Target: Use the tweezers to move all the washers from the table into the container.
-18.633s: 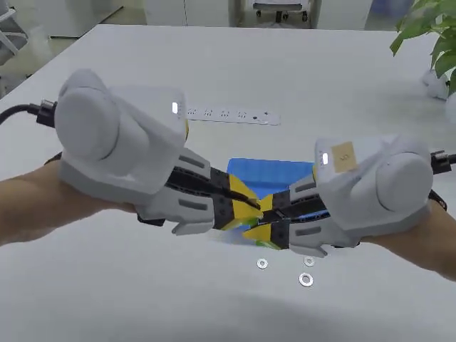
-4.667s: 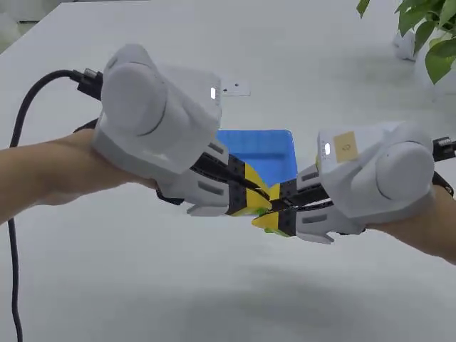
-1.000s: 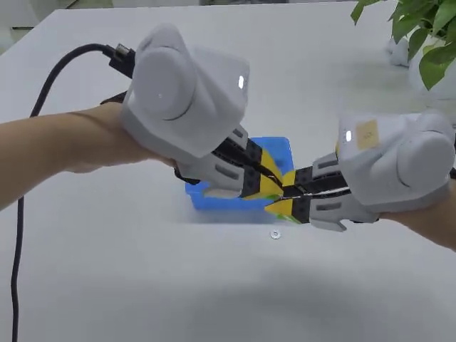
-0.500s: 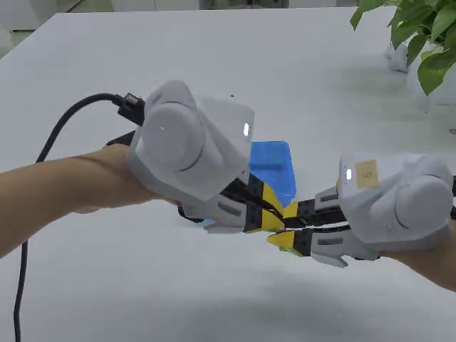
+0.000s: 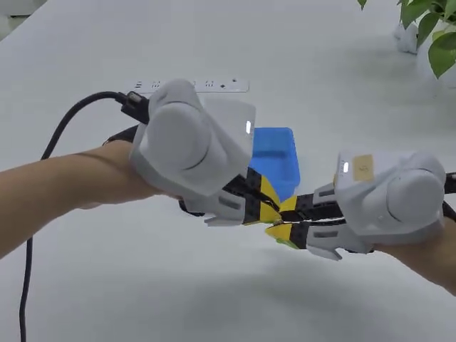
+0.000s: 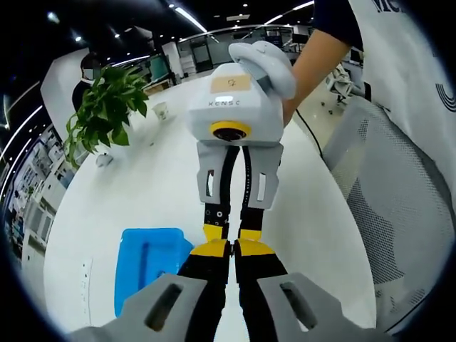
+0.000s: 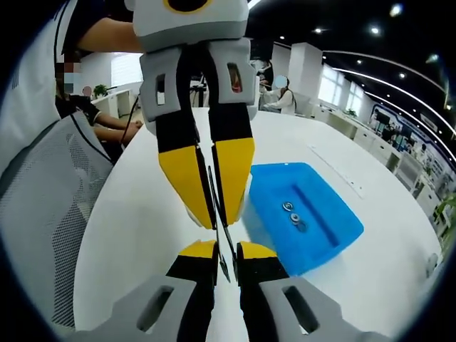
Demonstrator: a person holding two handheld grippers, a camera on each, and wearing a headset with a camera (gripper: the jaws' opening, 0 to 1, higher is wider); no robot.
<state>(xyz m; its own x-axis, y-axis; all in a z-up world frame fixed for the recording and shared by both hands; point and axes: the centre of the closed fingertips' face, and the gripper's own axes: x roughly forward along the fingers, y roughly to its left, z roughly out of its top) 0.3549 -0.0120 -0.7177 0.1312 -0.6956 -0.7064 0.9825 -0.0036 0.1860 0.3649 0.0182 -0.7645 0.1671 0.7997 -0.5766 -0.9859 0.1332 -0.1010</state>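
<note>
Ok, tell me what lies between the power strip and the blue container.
Nothing but bare table, seen in the head view between the power strip and the blue container.

washers [image 7: 293, 214] in container [image 7: 333, 229], power strip [image 5: 192, 85] behind container

The right gripper [image 6: 231, 242] carries small lettering on its white body, reading roughly "KENSC".

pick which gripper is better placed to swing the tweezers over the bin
Left, probably: both look shut on the tweezers, but the left gripper sits beside the bin, the right gripper farther off.
</note>
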